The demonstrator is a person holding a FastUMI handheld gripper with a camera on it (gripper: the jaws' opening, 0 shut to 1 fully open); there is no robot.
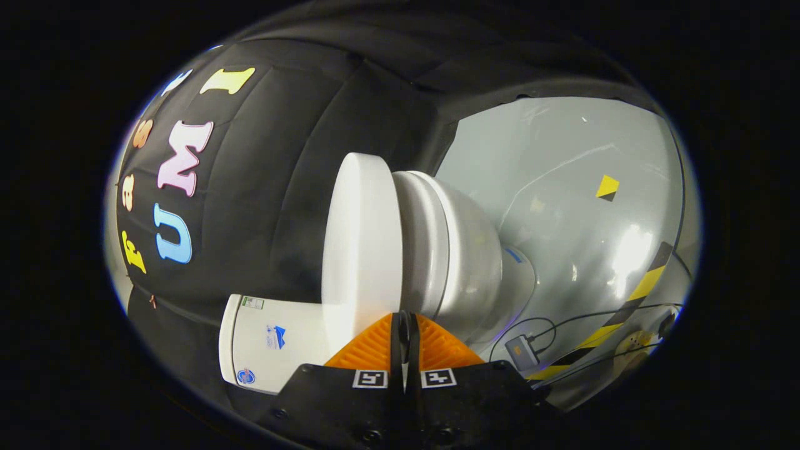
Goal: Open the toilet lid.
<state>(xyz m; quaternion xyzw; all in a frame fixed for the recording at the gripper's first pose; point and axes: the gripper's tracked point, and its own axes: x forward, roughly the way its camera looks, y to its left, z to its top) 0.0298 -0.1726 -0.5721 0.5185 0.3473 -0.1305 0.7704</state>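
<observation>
The gripper (405,337) has ribbed, wedge-shaped fingers (369,350) pressed together, a black body with round screws, and two square black-and-white markers.

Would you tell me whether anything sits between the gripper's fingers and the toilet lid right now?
Nothing visible does. The gripper has its fingers closed together with nothing held, and the toilet lid lies just ahead of their tips, still down on the bowl. The cistern sits off to one side of the lid, not in the path.

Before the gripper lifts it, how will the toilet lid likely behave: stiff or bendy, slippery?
The toilet lid looks thick and even, so probably stiff. Its smooth white face suggests a slippery grip. The gripper has its fingers together just before the lid's edge, holding nothing.
</observation>
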